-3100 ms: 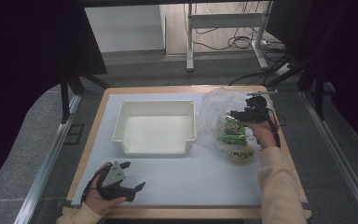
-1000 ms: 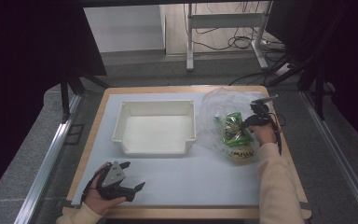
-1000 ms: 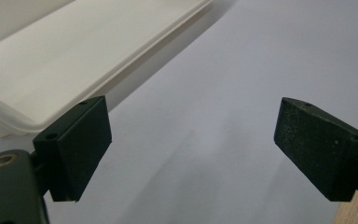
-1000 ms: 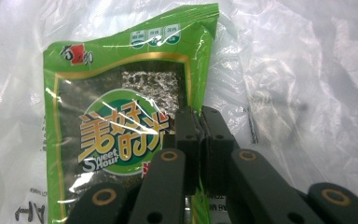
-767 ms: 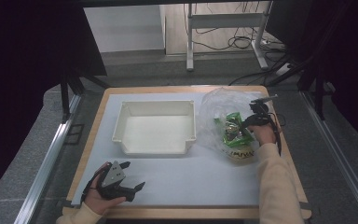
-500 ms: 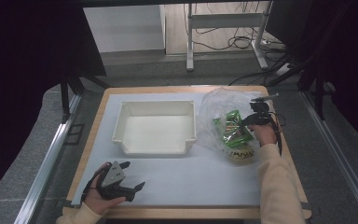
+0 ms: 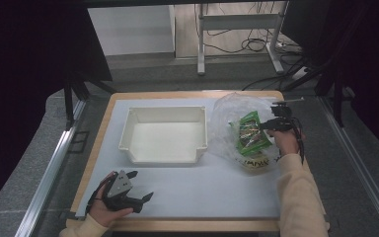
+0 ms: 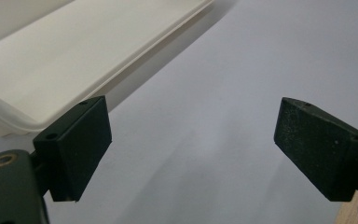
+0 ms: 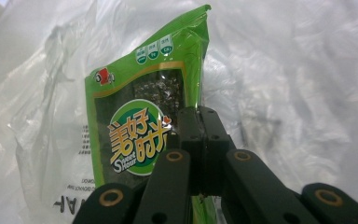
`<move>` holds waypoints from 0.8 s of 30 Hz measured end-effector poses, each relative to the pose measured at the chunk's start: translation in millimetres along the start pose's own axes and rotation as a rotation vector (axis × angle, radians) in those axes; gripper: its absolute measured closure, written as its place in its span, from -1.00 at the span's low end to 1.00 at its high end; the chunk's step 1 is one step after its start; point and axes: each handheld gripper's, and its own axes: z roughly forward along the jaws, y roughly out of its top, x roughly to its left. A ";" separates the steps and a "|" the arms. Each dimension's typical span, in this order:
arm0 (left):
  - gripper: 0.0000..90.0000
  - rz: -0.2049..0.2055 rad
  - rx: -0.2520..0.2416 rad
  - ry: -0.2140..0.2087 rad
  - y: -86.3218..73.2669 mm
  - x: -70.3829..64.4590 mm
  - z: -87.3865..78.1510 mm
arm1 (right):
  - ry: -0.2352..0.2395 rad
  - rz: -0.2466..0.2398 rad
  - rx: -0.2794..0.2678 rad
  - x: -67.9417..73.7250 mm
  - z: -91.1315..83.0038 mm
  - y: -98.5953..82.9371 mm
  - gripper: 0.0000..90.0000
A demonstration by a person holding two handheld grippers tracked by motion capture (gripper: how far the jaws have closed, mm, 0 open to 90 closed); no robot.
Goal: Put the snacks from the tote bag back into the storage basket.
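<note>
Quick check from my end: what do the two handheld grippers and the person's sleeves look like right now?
Both are black. The left gripper carries a grey three-cornered plate on top, and its two jaws are flat rectangular black blocks with small screw holes. The right gripper has black linkage bars with brass-coloured pivot rings and trails a thin black cable. The person wears pale cream long sleeves.

Green snack packet (image 9: 149, 116) at table's 3 o'clock: glossy printed plastic film w/ a clear window, lying against a thin, crinkled, see-through plastic bag (image 9: 303, 70). White tray (image 7: 163, 134) at 12 o'clock looks like smooth moulded plastic w/ a soft sheen; table (image 7: 192, 197) has a matt white sheet top and a pale wood edge. Left gripper (image 8: 193, 149) pads are matt black, finely grainy; right gripper (image 9: 200, 135) is smooth black plastic w/ brass-looking rivets.
</note>
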 end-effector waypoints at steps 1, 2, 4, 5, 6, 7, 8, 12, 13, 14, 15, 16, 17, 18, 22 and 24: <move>-0.76 -0.001 -0.001 0.000 0.0 0.1 0.0 | 0.000 0.000 0.000 0.0 0.0 0.0 1.00; -0.76 -0.002 -0.002 0.000 0.0 0.3 -0.1 | -0.003 0.003 -0.014 -1.1 -4.7 1.1 1.00; -0.76 -0.002 -0.003 0.000 0.0 0.5 -0.3 | -0.008 0.008 -0.036 -1.9 -10.5 2.1 1.00; -0.76 -0.002 -0.003 0.000 0.0 0.5 -0.3 | -0.008 0.008 -0.036 -1.9 -10.5 2.1 1.00; -0.76 -0.002 -0.003 0.000 0.0 0.5 -0.4 | -0.006 0.009 -0.042 -2.7 -13.4 2.6 1.00; -0.76 -0.002 -0.003 0.000 0.0 0.6 -0.4 | -0.009 0.010 -0.052 -3.4 -16.4 3.0 1.00; -0.76 -0.002 -0.003 0.000 0.0 0.6 -0.4 | -0.012 0.014 -0.063 -3.9 -19.7 3.2 1.00; -0.76 -0.001 -0.002 -0.001 0.0 0.3 -0.3 | -0.010 0.023 -0.094 -7.2 -33.1 3.5 1.00; -0.76 -0.001 -0.002 -0.001 0.0 0.3 -0.3 | -0.010 0.023 -0.094 -7.2 -33.1 3.5 1.00; -0.76 -0.001 -0.001 0.000 0.0 0.2 -0.2 | -0.007 0.025 -0.102 -9.0 -38.4 3.5 1.00; -0.76 -0.001 -0.001 0.000 0.0 0.2 -0.2 | -0.007 0.025 -0.102 -9.0 -38.4 3.5 1.00; -0.76 -0.002 -0.001 0.000 0.0 0.2 -0.1 | -0.006 0.027 -0.107 -9.8 -40.7 3.3 1.00; -0.76 -0.002 -0.001 0.000 0.0 0.2 -0.1 | -0.008 0.026 -0.112 -10.7 -43.2 3.2 1.00; -0.76 -0.003 0.000 0.001 0.0 0.3 0.1 | -0.004 0.030 -0.120 -12.3 -47.8 2.8 1.00; -0.76 -0.003 0.002 0.001 -0.1 0.2 0.4 | 0.011 0.034 -0.140 -14.6 -56.7 1.4 1.00; -0.76 -0.002 0.002 0.001 -0.1 0.2 0.6 | 0.025 0.035 -0.155 -14.4 -60.1 0.6 1.00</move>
